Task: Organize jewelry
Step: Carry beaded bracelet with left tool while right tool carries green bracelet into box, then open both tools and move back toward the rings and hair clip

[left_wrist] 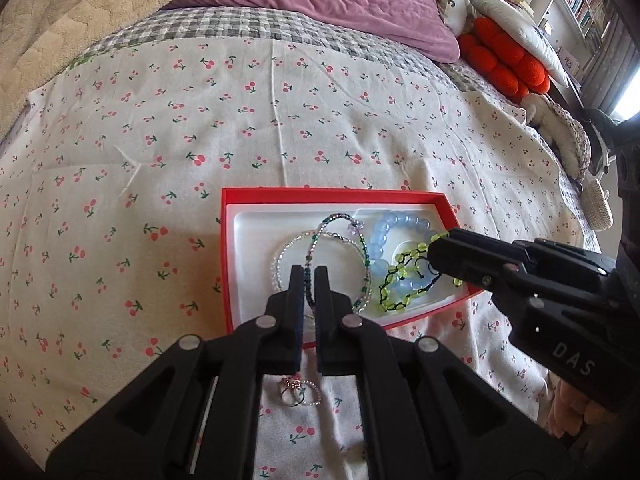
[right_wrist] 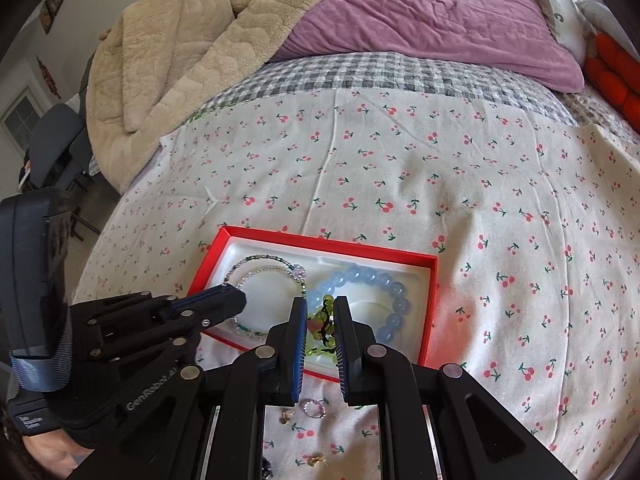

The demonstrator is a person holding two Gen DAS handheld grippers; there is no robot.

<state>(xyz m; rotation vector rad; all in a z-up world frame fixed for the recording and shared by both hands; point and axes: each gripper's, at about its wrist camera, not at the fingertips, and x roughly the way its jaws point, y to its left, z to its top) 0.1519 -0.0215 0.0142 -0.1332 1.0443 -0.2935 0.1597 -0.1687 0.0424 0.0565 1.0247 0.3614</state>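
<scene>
A red-walled box (left_wrist: 228,264) with a white liner sits on the bedspread, holding a pale blue bead bracelet (left_wrist: 390,226), a yellow-green corded bracelet (left_wrist: 400,270) and thin seed-bead strands (left_wrist: 320,240); small rings (left_wrist: 300,394) lie just outside

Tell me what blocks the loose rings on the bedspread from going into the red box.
Nothing visible blocks them. The small loose rings lie on the cherry-print bedspread just outside the near rim of the open red box, beneath the left claw. Only that low rim lies between them and the white tray.
</scene>
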